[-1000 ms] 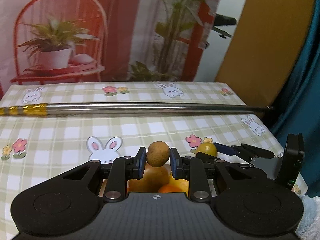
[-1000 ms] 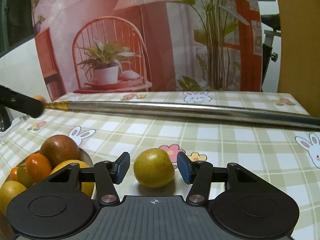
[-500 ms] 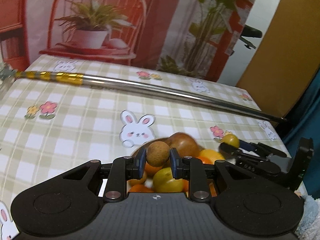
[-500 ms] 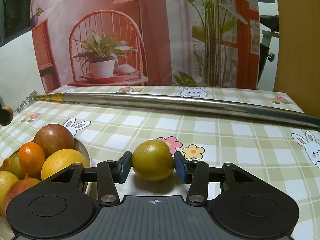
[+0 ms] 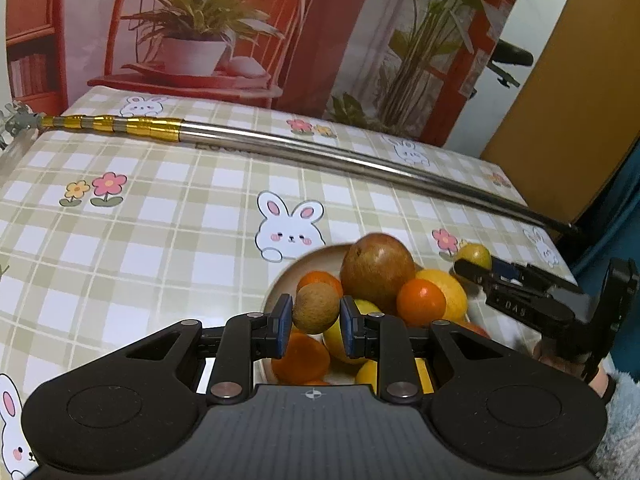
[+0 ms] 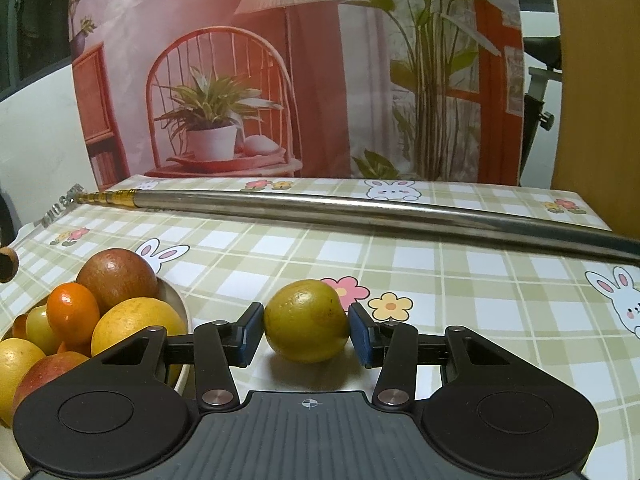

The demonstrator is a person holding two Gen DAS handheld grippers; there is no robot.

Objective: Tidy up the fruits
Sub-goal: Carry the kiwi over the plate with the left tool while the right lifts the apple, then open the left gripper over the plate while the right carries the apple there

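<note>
My left gripper [image 5: 314, 322] is shut on a small brown round fruit [image 5: 315, 308] and holds it just above a cream bowl [image 5: 282, 278]. Piled in the bowl are a red-brown fruit [image 5: 376, 266], oranges [image 5: 420, 302] and yellow fruit. In the right wrist view, my right gripper [image 6: 306, 334] is shut on a yellow-green fruit [image 6: 306, 320] that rests on the tablecloth just right of the bowl [image 6: 178, 304]; both blue pads touch its sides. The left wrist view also shows that gripper [image 5: 478, 266] and its fruit [image 5: 474, 255] beyond the bowl.
A long metal rod [image 6: 360, 212] with a gold end [image 5: 120, 125] lies across the far half of the checked tablecloth [image 5: 160, 216]. A printed backdrop stands behind the table's far edge. A hand in a fuzzy sleeve [image 5: 616, 424] holds the right gripper.
The left gripper, still holding the brown fruit, has swung over the bowl and tipped downward. The right jaws have closed in from either side onto the yellow-green fruit.
</note>
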